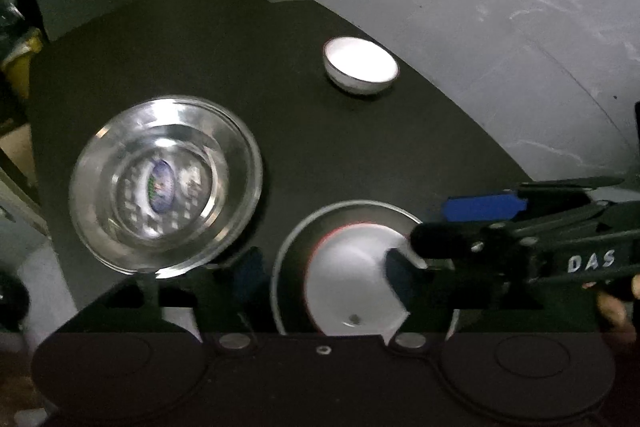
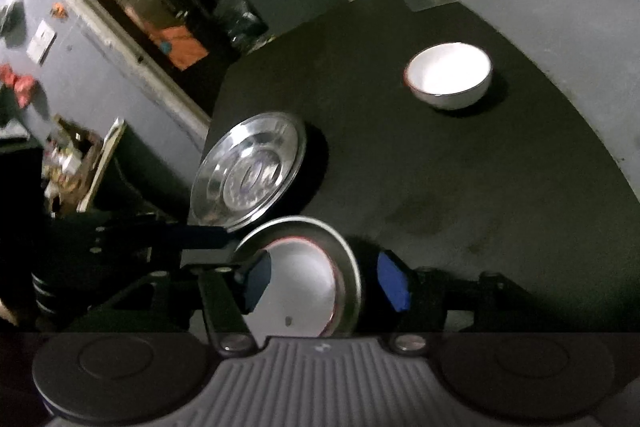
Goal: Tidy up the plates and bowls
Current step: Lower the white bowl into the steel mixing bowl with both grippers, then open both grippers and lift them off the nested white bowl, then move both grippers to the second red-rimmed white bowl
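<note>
I've got both grippers, left (image 1: 324, 275) and right (image 2: 324, 281), open around the red-rimmed white bowl (image 2: 298, 287) on its steel plate (image 2: 352, 267) near the table's (image 2: 440, 187) front edge.

Left wrist view: close, steeply down over black table (image 1: 300, 147). Right wrist view: close too, slanting down from the opposite side. Shared: steel plate (image 1: 164, 183) (image 2: 248, 171), white bowl (image 1: 360, 65) (image 2: 448, 75), red-rimmed bowl (image 1: 352, 275) (image 2: 300, 283) on metal plate.
</note>
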### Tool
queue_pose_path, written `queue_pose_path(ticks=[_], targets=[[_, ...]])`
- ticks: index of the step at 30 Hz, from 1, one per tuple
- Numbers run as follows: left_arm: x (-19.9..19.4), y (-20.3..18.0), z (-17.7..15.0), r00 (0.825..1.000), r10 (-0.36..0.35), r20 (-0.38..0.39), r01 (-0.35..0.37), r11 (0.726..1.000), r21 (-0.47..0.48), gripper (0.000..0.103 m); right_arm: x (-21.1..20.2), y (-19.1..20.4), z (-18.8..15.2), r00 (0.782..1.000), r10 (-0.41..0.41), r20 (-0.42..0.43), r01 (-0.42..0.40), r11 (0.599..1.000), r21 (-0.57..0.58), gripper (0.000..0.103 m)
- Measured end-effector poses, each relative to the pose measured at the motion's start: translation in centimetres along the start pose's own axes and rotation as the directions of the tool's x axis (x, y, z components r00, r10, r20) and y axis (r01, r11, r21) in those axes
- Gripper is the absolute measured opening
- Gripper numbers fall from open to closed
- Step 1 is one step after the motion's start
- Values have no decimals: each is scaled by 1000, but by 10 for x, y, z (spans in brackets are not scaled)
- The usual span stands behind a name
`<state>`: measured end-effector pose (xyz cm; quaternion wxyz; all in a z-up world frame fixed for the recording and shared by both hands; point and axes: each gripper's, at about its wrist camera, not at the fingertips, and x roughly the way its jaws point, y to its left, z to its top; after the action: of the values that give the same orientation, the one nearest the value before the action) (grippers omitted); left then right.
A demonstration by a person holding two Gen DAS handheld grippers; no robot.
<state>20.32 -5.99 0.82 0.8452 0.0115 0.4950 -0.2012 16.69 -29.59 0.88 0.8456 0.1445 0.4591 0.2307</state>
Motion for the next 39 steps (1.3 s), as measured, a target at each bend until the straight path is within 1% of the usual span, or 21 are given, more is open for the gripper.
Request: queue_pose_path(ticks=[2,3,5,7,11,12,13,16,18,19,24,31,36,39], targets=[[-1,2,1,1000,-5,11,5,1000,-6,74,0,-4,0,1000,-17,5,17,1000,21,73],[-1,3,2,1000,-7,13,7,1000,-10,76,0,-6,0,1000,-24,8,24,999,32,75],[0,4,2,1000,-2,14,2,1000,-12,81,1,-10,-1,999,-34,14,34,998,50,83],[1,4,3,1000,12,14,-11,1000,-13,86,1,-13,-2,999,-46,14,45,997,65,89],[2,6,5,999,39,16,-39,999,-32,90,3,-21,-2,997,-73,9,71,993,97,97],[3,8,5,999,45,16,-45,998,-37,95,3,-23,-2,997,-81,10,80,991,108,97],[3,9,5,998,53,20,-53,998,-44,97,3,-26,-2,996,-89,10,87,989,122,98],[1,11,6,996,76,55,-72,995,-73,99,5,-35,-2,994,-112,12,109,981,162,103],[1,14,8,993,92,76,-85,991,-100,102,6,-40,-2,992,-126,7,122,976,179,103],[1,16,9,991,100,86,-90,989,-118,102,7,-43,-2,991,-132,1,130,974,184,103],[8,21,14,989,118,87,-101,980,-173,102,7,-51,-2,988,-155,-14,155,968,198,103],[18,18,24,988,124,86,-108,980,-169,102,8,-59,0,985,-172,-5,169,965,200,103],[28,17,39,988,121,96,-103,980,-172,102,15,-62,6,985,-175,-13,174,967,189,103],[35,17,49,988,123,95,-106,981,-165,102,17,-66,9,984,-179,-4,176,967,182,103]])
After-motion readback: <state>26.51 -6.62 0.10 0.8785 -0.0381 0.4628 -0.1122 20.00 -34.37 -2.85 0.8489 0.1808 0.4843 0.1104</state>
